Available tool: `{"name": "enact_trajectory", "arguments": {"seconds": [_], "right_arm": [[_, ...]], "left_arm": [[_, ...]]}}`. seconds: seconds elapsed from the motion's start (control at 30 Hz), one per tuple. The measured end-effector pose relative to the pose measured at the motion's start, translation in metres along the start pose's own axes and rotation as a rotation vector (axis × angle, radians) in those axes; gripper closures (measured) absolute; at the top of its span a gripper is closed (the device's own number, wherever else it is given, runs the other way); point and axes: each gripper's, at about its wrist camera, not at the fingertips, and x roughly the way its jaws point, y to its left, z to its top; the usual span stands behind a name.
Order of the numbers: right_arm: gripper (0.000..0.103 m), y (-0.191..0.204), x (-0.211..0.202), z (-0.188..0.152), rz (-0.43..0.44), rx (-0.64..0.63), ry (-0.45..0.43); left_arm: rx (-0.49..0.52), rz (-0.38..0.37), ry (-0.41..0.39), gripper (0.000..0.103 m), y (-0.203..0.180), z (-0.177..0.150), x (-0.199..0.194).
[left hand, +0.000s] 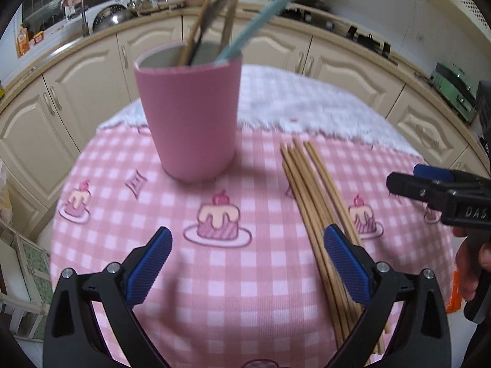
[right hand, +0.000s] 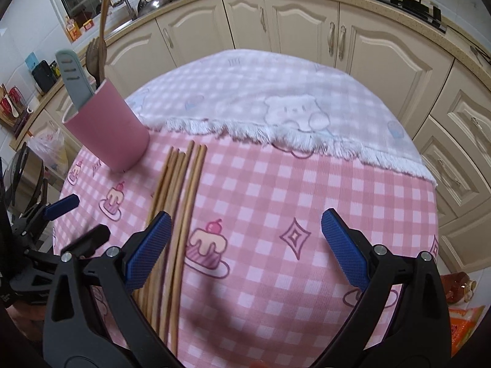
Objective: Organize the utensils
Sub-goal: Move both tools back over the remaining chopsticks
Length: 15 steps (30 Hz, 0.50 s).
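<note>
Wooden chopsticks lie bundled at four o'clock of the cup, so I hold both my left gripper and right gripper wide, empty, ready to grab.

"DAS" on right gripper

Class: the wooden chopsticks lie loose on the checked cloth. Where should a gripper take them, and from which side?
Probably mid-length on the chopsticks, from above, fingers straddling the bundle crosswise. They lie flat, side by side, so squeezing across gathers them. The right gripper is open nearby.
</note>
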Motion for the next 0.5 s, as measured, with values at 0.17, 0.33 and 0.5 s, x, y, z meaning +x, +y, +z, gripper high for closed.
{"name": "enact_trajectory", "arguments": {"seconds": [0.17,0.33,0.5], "right_arm": [[0.007,-0.002,0.006,-0.002,-0.003,-0.007,0.03],[0.007,0.001,0.014,-0.004,-0.01,-0.036,0.064],[0.007,0.004,0.021,-0.008,-0.028,-0.066,0.091]], "left_arm": [[0.008,0.0,0.06,0.006,-0.006,-0.007,0.015],[0.037,0.027,0.089,0.006,-0.014,-0.011,0.026],[0.047,0.037,0.084,0.006,-0.014,-0.01,0.028]]}}
